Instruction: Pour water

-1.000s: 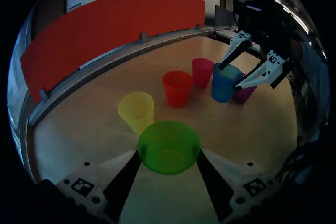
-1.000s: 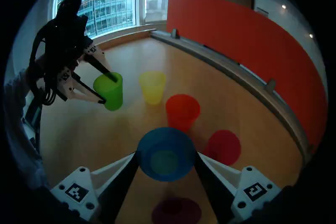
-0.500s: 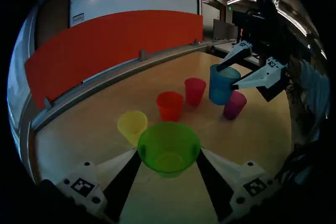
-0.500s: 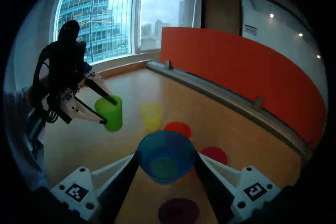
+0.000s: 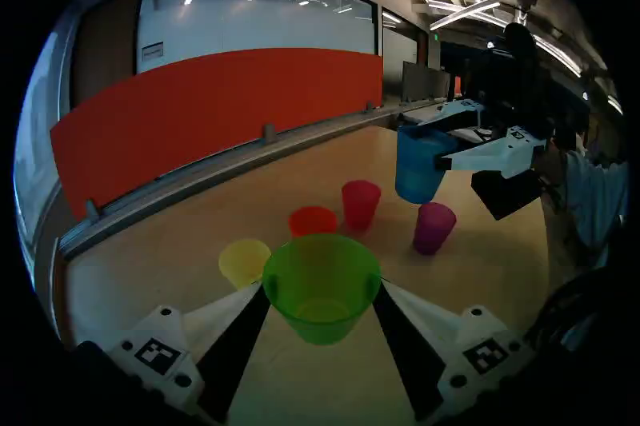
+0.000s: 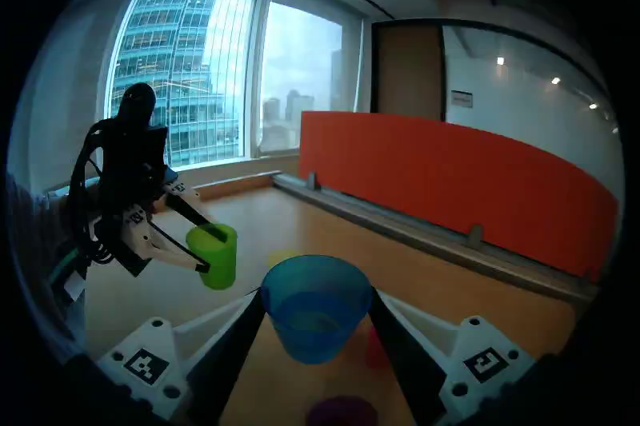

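Blue cup (image 6: 316,320) upright, clamped in right gripper (image 6: 316,295); green cup (image 5: 322,298) upright, clamped in left gripper (image 5: 320,285). Cups aloft, well apart; green lies off blue's left

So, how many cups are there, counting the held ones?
6. The green cup is in the left claw, the blue cup in the right claw; the yellow cup, orange cup, pink cup and purple cup stand on the table. Others may be hidden.
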